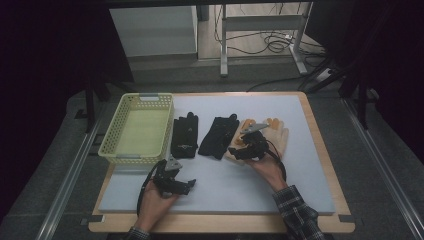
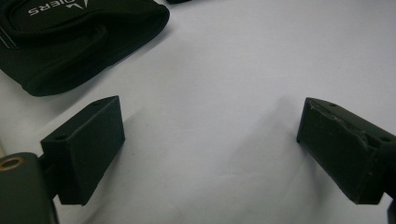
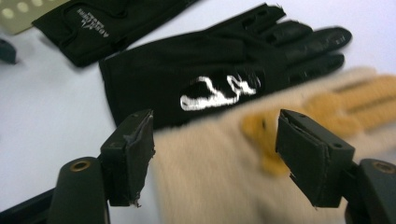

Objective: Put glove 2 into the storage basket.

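While we look along the right gripper [image 3: 215,154] in its own view, we see its fingers [image 3: 133,151] standing wide, with the cuff of the beige knitted glove [image 3: 210,182] between them but not pressed. This glove lies at the right end of a row on the white surface [image 1: 310,170], partly under the right gripper [image 1: 248,140], and it touches the black glove with a white mark [image 3: 205,74] beside it.

We judge that the beige glove is light, soft and floppy. It will fold and hang when lifted, and the knit should give good friction, so slipping is not a big risk. The cuff is the best place to hold it, with the fingers closing on both layers. A shallow grip may catch the top layer alone.

The left gripper [image 1: 172,182] rests near the front of the surface, and its fingers [image 2: 88,149] are wide with nothing between them.

From the high view we learn the whole layout: the pale green basket [image 1: 112,135] at the left, then the black glove with lettering [image 1: 184,135], then the other two. The right gripper view gives what the high view hides, namely the gap between fingers and cuff. The left gripper view shows a corner of the lettered glove [image 2: 70,42] close by.
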A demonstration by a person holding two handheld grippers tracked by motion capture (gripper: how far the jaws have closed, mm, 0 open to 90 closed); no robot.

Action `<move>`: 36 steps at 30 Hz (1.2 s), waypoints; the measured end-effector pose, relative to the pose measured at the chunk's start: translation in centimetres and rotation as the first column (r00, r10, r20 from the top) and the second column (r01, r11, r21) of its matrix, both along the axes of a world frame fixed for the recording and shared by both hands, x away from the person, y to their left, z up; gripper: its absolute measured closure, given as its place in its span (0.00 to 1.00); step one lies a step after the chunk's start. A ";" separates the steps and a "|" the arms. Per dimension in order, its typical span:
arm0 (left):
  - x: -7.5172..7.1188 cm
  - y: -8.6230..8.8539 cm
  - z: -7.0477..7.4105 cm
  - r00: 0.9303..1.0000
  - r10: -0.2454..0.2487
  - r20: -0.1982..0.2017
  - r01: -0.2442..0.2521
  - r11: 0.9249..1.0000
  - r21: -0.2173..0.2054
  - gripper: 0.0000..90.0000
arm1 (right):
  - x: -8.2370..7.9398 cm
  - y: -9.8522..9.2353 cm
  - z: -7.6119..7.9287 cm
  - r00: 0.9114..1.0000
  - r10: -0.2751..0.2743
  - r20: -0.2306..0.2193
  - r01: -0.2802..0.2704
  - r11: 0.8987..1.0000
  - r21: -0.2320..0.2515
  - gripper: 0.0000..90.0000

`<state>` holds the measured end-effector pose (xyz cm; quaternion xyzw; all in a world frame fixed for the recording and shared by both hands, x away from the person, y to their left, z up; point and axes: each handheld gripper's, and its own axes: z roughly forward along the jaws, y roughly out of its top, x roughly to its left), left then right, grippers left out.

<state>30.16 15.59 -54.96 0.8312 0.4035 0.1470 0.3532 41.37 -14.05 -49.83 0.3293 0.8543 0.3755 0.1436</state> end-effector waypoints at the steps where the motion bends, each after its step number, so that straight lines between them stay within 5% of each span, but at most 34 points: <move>1: 0.0 0.0 0.0 1.000 0.000 0.000 0.000 1.000 0.000 0.08 | 0.5 0.5 0.0 1.000 0.005 0.002 -0.005 1.000 -0.006 0.32; 12: 0.0 0.0 0.0 1.000 0.000 0.000 0.000 1.000 0.001 0.08 | 4.4 4.3 -0.9 1.000 -0.006 -0.018 0.006 1.000 -0.022 0.29; 19: 0.0 0.0 0.0 1.000 -0.001 0.000 0.001 1.000 0.000 0.08 | 6.5 6.3 -2.3 0.998 -0.031 -0.052 0.026 0.995 -0.091 0.24; 29: 0.0 0.0 0.0 1.000 -0.001 -0.001 0.001 1.000 0.001 0.08 | 6.3 6.8 -2.4 0.993 0.006 -0.114 -0.012 0.999 -0.049 0.90; 36: 0.0 0.0 0.0 1.000 -0.001 -0.001 0.001 1.000 0.001 0.08 | 5.8 6.8 -1.7 0.997 0.017 -0.078 -0.021 0.999 -0.045 0.92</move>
